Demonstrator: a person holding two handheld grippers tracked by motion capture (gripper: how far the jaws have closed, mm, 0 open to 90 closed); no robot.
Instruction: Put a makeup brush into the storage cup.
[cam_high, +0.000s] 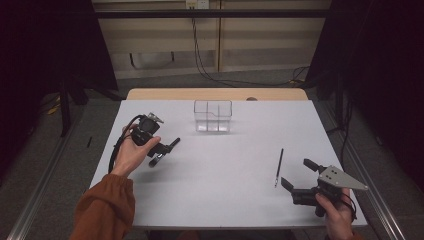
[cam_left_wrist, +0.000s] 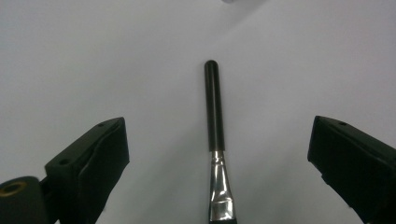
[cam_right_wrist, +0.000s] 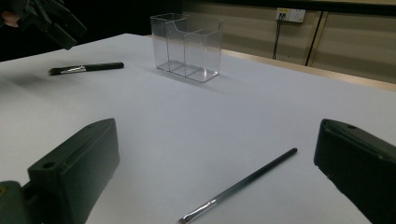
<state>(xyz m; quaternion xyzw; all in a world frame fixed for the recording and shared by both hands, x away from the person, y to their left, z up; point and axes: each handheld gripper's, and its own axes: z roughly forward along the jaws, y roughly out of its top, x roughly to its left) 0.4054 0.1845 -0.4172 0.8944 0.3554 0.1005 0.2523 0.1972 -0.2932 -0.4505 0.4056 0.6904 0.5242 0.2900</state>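
Note:
A short brush with a black handle and silver ferrule lies on the white table at the left. My left gripper hovers just over it, open, and the brush runs up the gap between the jaws. A thin dark brush lies at the right. My right gripper stands open just right of it, near the front edge. In the right gripper view the thin brush lies low between the spread jaws, untouched.
A clear plastic organiser with compartments stands at the back middle of the table, also seen in the right gripper view. A wooden strip edges the far side. Floor and cables lie beyond.

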